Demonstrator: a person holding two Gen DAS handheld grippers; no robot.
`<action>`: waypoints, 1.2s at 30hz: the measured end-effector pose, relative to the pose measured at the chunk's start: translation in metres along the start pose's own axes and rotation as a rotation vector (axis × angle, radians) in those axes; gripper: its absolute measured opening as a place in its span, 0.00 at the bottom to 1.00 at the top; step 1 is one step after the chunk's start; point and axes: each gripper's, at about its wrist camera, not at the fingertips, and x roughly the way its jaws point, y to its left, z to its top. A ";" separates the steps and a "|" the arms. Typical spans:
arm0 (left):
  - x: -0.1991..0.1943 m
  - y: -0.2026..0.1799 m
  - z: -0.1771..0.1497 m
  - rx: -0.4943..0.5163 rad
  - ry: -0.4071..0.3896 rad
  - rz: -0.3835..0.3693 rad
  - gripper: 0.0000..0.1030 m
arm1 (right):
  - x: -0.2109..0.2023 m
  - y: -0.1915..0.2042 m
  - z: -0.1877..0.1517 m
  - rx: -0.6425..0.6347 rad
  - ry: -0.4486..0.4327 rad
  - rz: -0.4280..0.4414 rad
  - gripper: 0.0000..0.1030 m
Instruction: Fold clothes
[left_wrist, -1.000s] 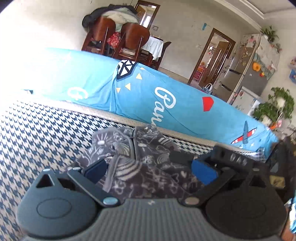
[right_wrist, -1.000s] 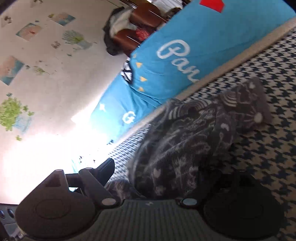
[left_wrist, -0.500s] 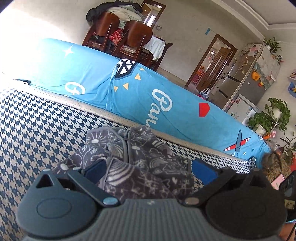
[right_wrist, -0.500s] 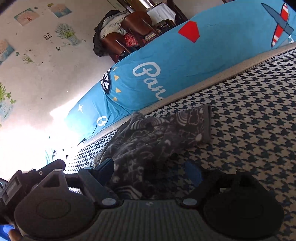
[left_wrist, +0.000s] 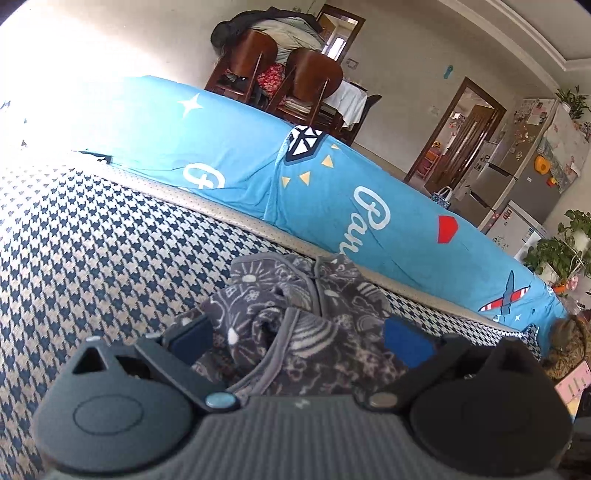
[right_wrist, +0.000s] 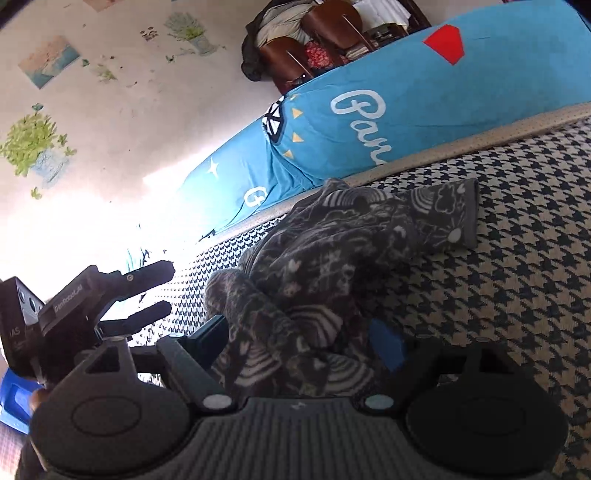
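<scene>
On the houndstooth cover (left_wrist: 92, 258), both jaws wide around patterned garment (left_wrist: 295, 325), right view rolled more level than before.

Left gripper (right_wrist: 162, 288) now beside the bunched garment (right_wrist: 332, 266)

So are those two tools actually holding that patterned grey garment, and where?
Neither visibly grips it. The grey patterned garment lies crumpled on the houndstooth cover, bunched between the open jaws of the left tool and right tool.
</scene>
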 end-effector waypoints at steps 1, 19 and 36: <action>-0.002 0.002 -0.002 0.000 0.000 0.010 1.00 | 0.000 0.006 -0.002 -0.026 -0.007 -0.003 0.82; -0.021 0.033 -0.027 -0.048 0.024 0.063 1.00 | 0.050 0.072 -0.037 -0.404 -0.028 -0.126 0.47; -0.034 0.028 -0.064 -0.016 0.070 0.014 1.00 | -0.059 0.043 -0.035 -0.196 -0.358 -0.348 0.09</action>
